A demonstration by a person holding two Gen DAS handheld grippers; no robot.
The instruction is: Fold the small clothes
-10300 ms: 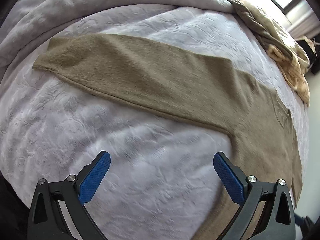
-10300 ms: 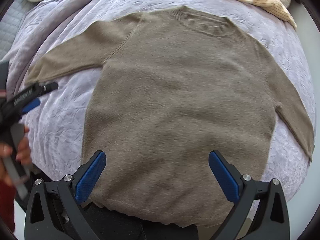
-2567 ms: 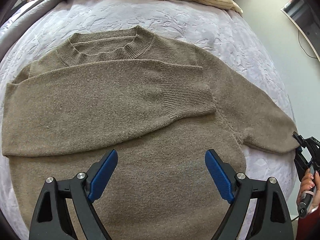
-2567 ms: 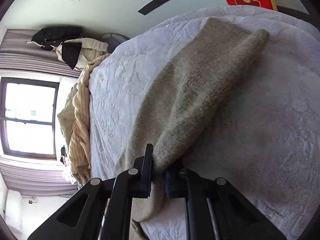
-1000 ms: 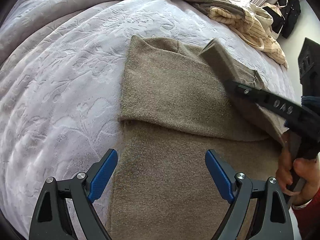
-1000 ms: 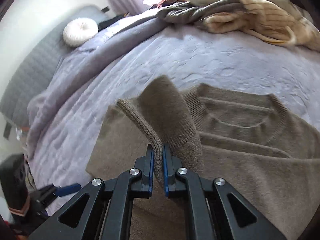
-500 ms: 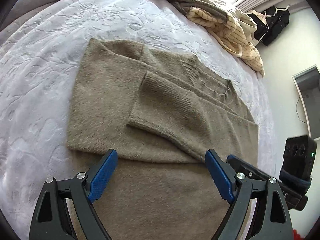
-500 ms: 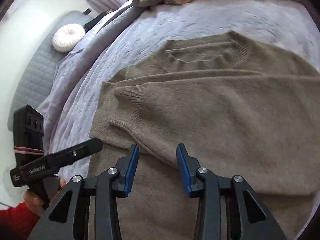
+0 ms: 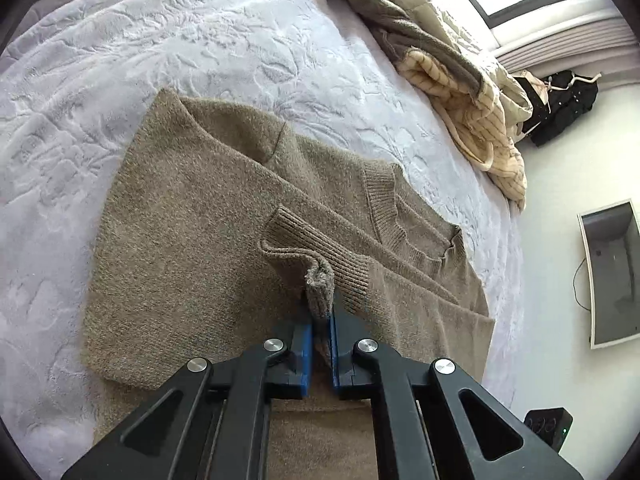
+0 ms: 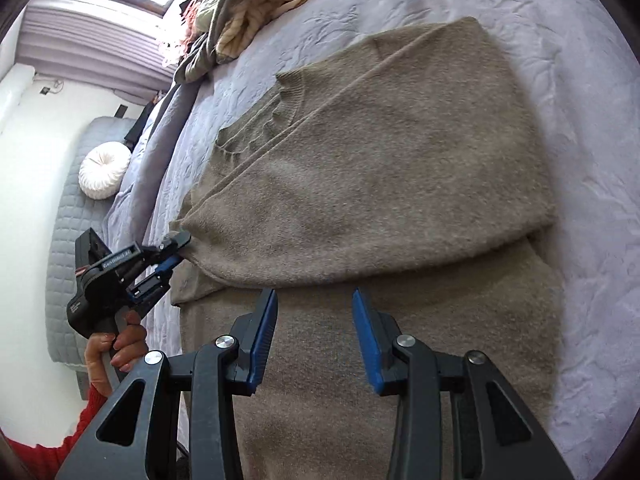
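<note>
A taupe knit sweater [image 9: 188, 216] lies flat on a lavender bedspread [image 9: 192, 44], both sleeves folded across its chest. My left gripper [image 9: 320, 320] is shut on the ribbed cuff [image 9: 320, 248] of the top sleeve and lifts its corner a little. In the right wrist view the sweater [image 10: 400, 168] fills the middle, and my left gripper [image 10: 176, 246] shows at its left edge pinching the cuff. My right gripper [image 10: 314, 320] is open and empty, hovering over the sweater's lower body just below the folded sleeve.
A heap of striped cream and olive clothes [image 9: 460, 68] lies at the far side of the bed, also in the right wrist view [image 10: 256, 0]. A round white cushion [image 10: 105, 170] rests on a grey quilted headboard. A wall monitor [image 9: 612, 272] hangs right.
My left gripper has gone from wide open to shut on the sleeve cuff. My right gripper let go of the sleeve earlier and has opened wider, drawing back over the sweater's body.
</note>
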